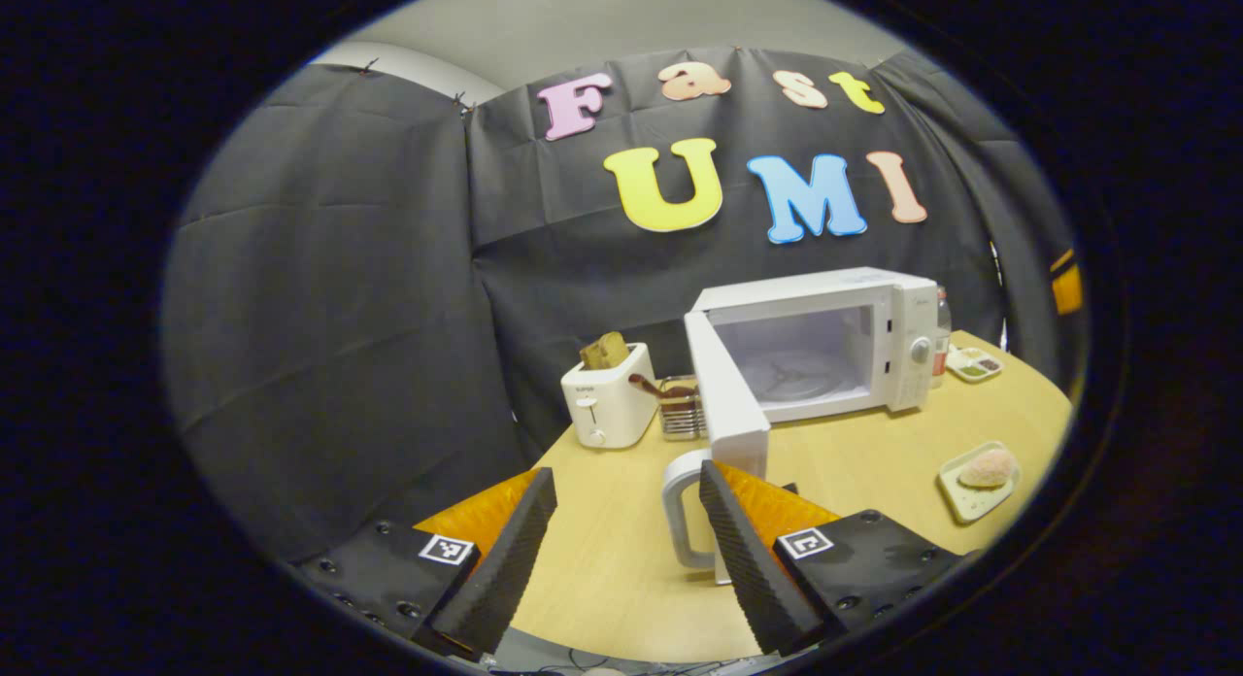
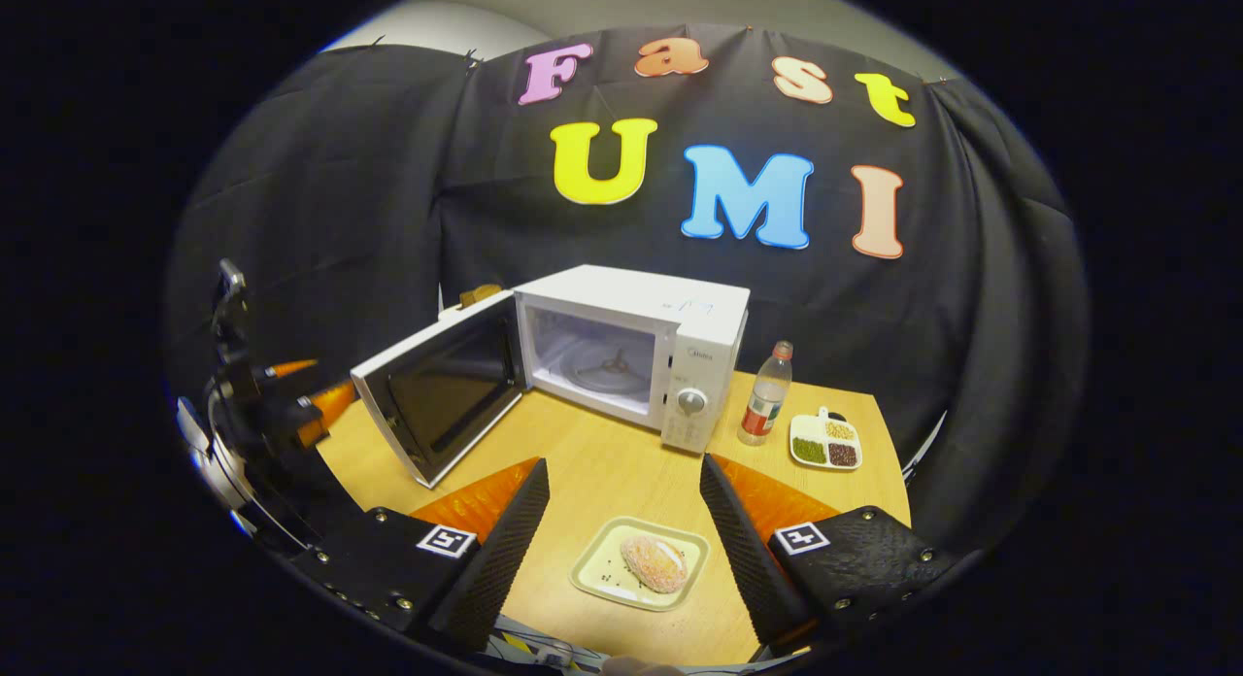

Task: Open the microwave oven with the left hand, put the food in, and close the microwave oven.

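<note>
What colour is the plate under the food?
Pale cream-green plate, holding the pink food; it shows best in the right gripper view.

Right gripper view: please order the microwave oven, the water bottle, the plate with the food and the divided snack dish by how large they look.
1. microwave oven, by far the largest.
2. plate with the food, though it lies nearest the camera.
3. and 4. water bottle and divided snack dish look about alike; I cannot rank them.

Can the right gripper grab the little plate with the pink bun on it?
Probably yes. The right gripper is open, and the pale square plate with the pink sugared bun sits on the wooden table right between its fingers, with nothing in front.
</note>
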{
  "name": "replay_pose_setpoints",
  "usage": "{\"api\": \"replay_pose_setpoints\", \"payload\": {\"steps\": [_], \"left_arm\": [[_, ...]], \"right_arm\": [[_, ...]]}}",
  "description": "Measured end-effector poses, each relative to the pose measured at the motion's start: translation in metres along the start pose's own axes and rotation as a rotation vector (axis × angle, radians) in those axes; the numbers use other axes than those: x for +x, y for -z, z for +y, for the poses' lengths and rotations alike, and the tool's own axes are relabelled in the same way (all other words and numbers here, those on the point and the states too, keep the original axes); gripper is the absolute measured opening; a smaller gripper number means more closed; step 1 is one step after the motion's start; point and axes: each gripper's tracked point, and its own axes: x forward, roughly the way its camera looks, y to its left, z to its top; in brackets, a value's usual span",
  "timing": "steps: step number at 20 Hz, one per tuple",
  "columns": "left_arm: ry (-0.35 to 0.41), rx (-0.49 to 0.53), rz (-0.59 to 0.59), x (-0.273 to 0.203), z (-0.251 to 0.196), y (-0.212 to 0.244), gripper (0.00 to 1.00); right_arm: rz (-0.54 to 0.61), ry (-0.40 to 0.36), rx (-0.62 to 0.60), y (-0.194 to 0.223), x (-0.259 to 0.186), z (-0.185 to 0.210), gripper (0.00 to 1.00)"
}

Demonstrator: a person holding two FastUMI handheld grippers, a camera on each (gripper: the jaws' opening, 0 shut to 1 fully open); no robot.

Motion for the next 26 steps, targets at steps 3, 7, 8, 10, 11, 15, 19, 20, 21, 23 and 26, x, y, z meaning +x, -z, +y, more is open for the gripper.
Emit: {"api": "replay_pose_setpoints", "payload": {"steps": [3, 7, 8, 10, 11, 15, 19, 20, 21, 23, 26], "left_arm": [[0.035, -0.005, -0.059, -0.026, -0.022, -0.044, 0.97], [0.119, -0.074, -0.119, -0.055, -0.065, -0.107, 0.97], [0.127, -0.08, -0.13, -0.061, -0.073, -0.122, 1.0], [0.141, -0.063, -0.16, -0.072, -0.089, -0.15, 1.0], [0.146, -0.053, -0.169, -0.076, -0.097, -0.162, 1.0], [0.13, -0.045, -0.182, -0.081, -0.118, -0.194, 1.0], [0.106, -0.038, -0.196, -0.091, -0.129, -0.215, 1.0], [0.102, -0.022, -0.198, -0.092, -0.128, -0.217, 0.97], [0.1, -0.011, -0.195, -0.093, -0.127, -0.219, 1.0], [0.105, 0.002, -0.196, -0.091, -0.127, -0.221, 1.0], [0.12, 0.014, -0.194, -0.087, -0.127, -0.222, 0.98]], "right_arm": [[0.099, 0.007, -0.001, 0.052, 0.013, -0.016, 0.96], [0.165, -0.044, -0.025, 0.106, 0.036, -0.018, 0.96], [0.188, -0.055, -0.034, 0.122, 0.046, -0.02, 0.96], [0.232, -0.088, -0.025, 0.145, 0.066, -0.024, 0.96], [0.246, -0.102, -0.021, 0.153, 0.077, -0.026, 0.96], [0.295, -0.158, -0.029, 0.18, 0.106, -0.029, 0.96], [0.296, -0.21, -0.019, 0.183, 0.128, -0.025, 0.97], [0.296, -0.218, -0.017, 0.186, 0.129, -0.022, 0.97], [0.299, -0.221, -0.01, 0.187, 0.133, -0.02, 0.97], [0.297, -0.23, 0.01, 0.187, 0.139, -0.015, 0.98], [0.294, -0.227, 0.018, 0.186, 0.143, -0.015, 0.83]]}}
